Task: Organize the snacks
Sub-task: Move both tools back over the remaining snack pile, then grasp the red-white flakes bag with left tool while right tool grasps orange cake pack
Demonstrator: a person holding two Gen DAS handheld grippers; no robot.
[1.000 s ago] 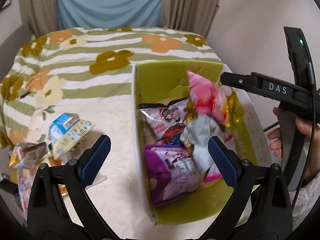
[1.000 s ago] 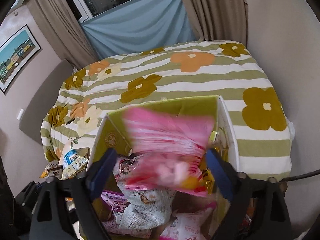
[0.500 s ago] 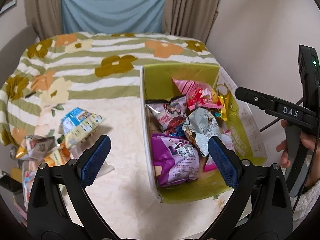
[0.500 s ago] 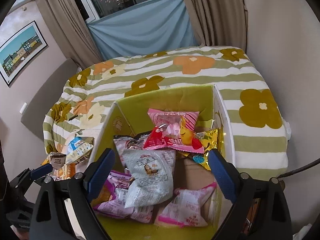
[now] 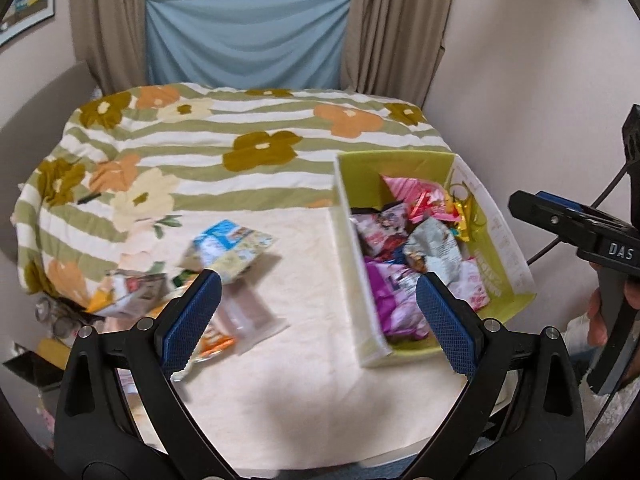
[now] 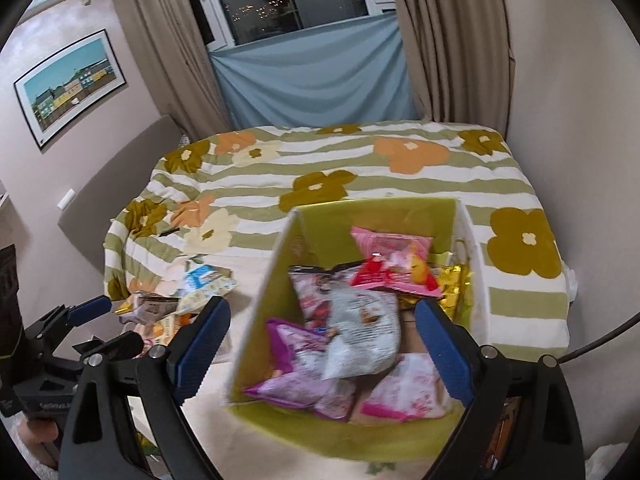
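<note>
A green box (image 5: 400,164) (image 6: 376,210) on the table holds several snack bags, with a pink bag (image 6: 392,248) at its far end, a grey bag (image 6: 364,328) in the middle and a purple bag (image 6: 304,384) in front. Loose snack bags (image 5: 228,248) (image 6: 200,284) lie left of the box. My left gripper (image 5: 318,320) is open and empty above the table, left of the box. My right gripper (image 6: 322,348) is open and empty above the box's front half.
The box and bags rest on a cream tabletop (image 5: 304,380) set against a bed with a striped flower blanket (image 5: 240,140). A wall (image 5: 520,80) stands close on the right. The right gripper also shows in the left wrist view (image 5: 580,236).
The pink bag has dropped from my right gripper into the box. Both grippers have pulled back and up; the left one has swung left, toward the loose bags.
</note>
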